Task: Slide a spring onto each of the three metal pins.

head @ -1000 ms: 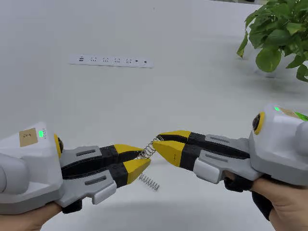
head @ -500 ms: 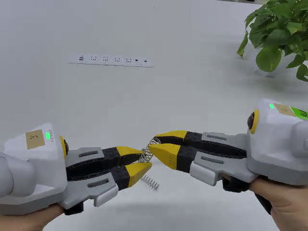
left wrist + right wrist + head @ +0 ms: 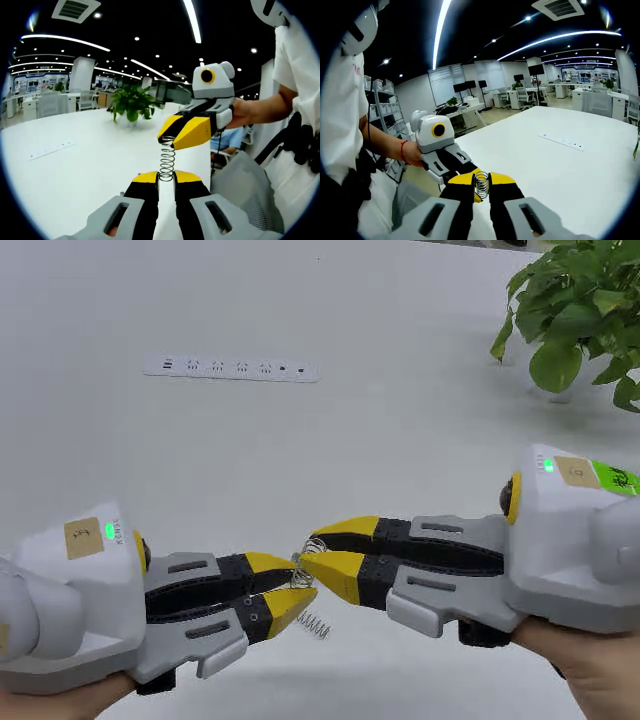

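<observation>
Brought left claw [image 3: 293, 582] and right claw [image 3: 312, 548] closer than a second ago, shortening spring [image 3: 166, 159] clenched between them, one end in each. Saw spare spring [image 3: 313, 625] lying on bench [image 3: 300, 440] just below (pin too small to confirm). Judged mid-threading, none finished.

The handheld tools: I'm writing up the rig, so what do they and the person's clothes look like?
The left claw and right claw are black with yellow tips, on grey bodies bearing a tan sticker and green light; the right body adds a green label. The person wears a white short sleeve and a red wrist band.
</observation>
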`<state>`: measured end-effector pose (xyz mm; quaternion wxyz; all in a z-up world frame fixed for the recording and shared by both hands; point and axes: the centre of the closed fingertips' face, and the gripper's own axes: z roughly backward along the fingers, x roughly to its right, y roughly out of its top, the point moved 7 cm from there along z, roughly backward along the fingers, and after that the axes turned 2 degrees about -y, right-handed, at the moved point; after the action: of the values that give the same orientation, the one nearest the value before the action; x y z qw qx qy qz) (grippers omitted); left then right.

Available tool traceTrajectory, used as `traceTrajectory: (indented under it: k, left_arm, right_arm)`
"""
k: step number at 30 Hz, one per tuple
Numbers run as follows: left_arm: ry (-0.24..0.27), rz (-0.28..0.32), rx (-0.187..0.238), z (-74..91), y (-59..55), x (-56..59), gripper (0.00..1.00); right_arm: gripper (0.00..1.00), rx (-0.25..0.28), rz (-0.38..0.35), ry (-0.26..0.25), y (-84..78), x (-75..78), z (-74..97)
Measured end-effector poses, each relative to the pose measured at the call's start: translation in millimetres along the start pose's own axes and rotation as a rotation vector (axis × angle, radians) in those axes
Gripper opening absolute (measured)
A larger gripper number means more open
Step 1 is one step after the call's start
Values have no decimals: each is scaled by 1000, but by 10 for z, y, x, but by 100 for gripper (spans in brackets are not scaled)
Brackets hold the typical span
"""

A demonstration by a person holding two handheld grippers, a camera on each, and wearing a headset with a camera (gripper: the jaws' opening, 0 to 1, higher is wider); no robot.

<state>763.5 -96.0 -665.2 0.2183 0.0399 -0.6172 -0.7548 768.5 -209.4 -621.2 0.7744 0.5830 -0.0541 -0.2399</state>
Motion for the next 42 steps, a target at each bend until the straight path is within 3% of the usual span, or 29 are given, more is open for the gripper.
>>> traceTrajectory:
  k: [11,19,23,25,32,42]
  left_arm:
    - [-8,-2,0,-5,-15,5,10]
    - [-9,-5,2,2,-5,14,10]
    - [-15,-20,-8,-7,-7,29,10]
    - [-18,-23,-7,-15,-7,37,10]
    - [-26,-44,-21,-49,-28,73,10]
    - [-31,-62,-28,-66,-66,113,10]
  right_arm:
    - [12,-21,47,1,4,-8,2]
    - [19,-74,97,49,29,-7,47]
    - [23,-186,205,119,88,25,103]
    - [24,-249,293,154,143,40,110]
    - [25,-480,507,301,226,32,33]
    - [23,-687,664,471,253,-53,-148]
